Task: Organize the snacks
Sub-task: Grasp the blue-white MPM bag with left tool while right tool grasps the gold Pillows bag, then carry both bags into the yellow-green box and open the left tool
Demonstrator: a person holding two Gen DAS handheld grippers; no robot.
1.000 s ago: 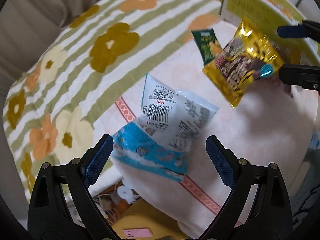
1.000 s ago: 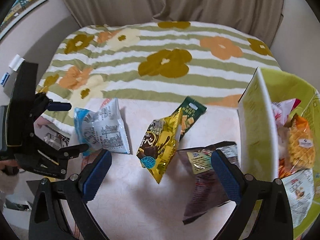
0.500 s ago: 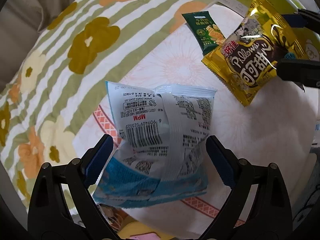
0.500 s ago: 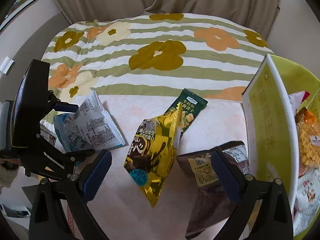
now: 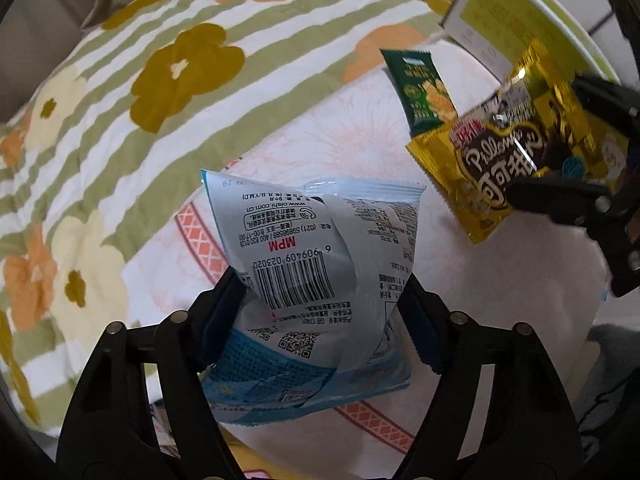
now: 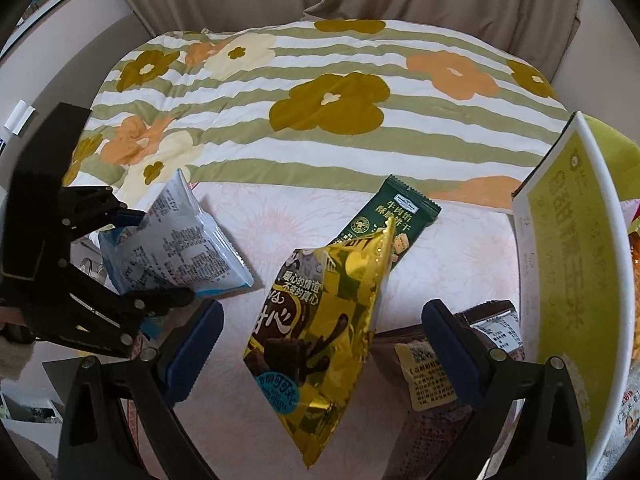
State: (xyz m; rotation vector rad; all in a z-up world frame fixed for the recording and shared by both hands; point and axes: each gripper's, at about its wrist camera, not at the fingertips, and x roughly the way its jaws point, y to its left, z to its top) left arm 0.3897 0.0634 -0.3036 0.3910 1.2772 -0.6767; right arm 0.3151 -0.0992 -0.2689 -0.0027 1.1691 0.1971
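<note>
Left wrist cam first: the left claw (image 5: 320, 300) has its two blue pads pressed into both sides of a white-and-blue snack bag (image 5: 316, 264), barcode side facing the camera, so it's pinching that bag and holding it up off the pink blanket (image 5: 500, 280). Further back on the pink blanket lies a green biscuit packet (image 5: 420, 88), flat. Off to the right the right claw (image 5: 560, 152) shows up from the side, with a gold Pillows chocolate snack bag (image 5: 492, 164) hanging in its grip, above the blanket. Behind that is the white-and-lime wall of a cardboard box (image 5: 504, 20). The rest of the bed is covered by a green-striped flower quilt (image 5: 160, 80).

Right wrist cam: the right claw (image 6: 320, 340) has the gold bag (image 6: 320, 328) sitting between its fingers, tilted up with its top corner overlapping the green packet (image 6: 396, 216). The pads look spread apart with gaps on both sides of the bag here, so I honestly can't tell from this angle how it's clamped; the other view suggests a pinch. A brown snack bag (image 6: 432, 380) lies on the pink blanket (image 6: 460, 252) right behind the right finger, next to the cardboard box (image 6: 568, 260), which has more snacks inside at the far right edge. On the left, the left claw (image 6: 160, 256) holds the white-and-blue bag (image 6: 180, 248) near the blanket's edge.
</note>
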